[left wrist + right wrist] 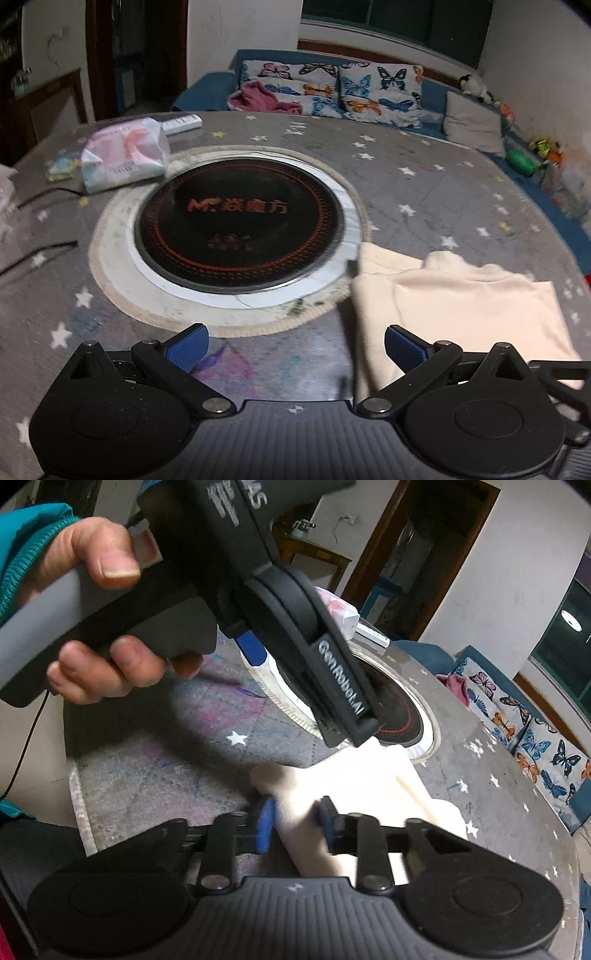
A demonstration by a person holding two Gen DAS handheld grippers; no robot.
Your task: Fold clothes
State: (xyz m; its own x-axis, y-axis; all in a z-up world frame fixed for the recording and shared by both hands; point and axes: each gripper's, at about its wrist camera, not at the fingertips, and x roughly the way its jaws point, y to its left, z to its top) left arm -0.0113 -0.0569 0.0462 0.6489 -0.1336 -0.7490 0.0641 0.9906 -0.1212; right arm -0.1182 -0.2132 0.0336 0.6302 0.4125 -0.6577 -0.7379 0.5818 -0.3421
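Cream garment pinched at its near edge, left tool waiting

Cream garment [354,775] lies partly folded on the grey star-print table cover [424,184], just beside the round cooktop [240,221] sunk in the table's middle. Its near edge runs up between the blue pads of the right gripper [295,823]; the jaws stand narrow with cloth bunched between them, and the pads look to be pressing on it. Likely reason: a hold on the hem to carry it over for the next fold.

Left gripper [295,347] hovers over bare cover at the garment's left side, jaws wide, nothing between them. In the right wrist view a hand [99,627] grasps its handle, teal sleeve cuff at the wrist. Probably poised to take or pin the other edge.

Writing: "GenRobot.AI" on the left tool's side; orange "M" logo with Chinese characters on the cooktop glass, partly blurred. Print on the pink-white packet [125,155] too small to read.
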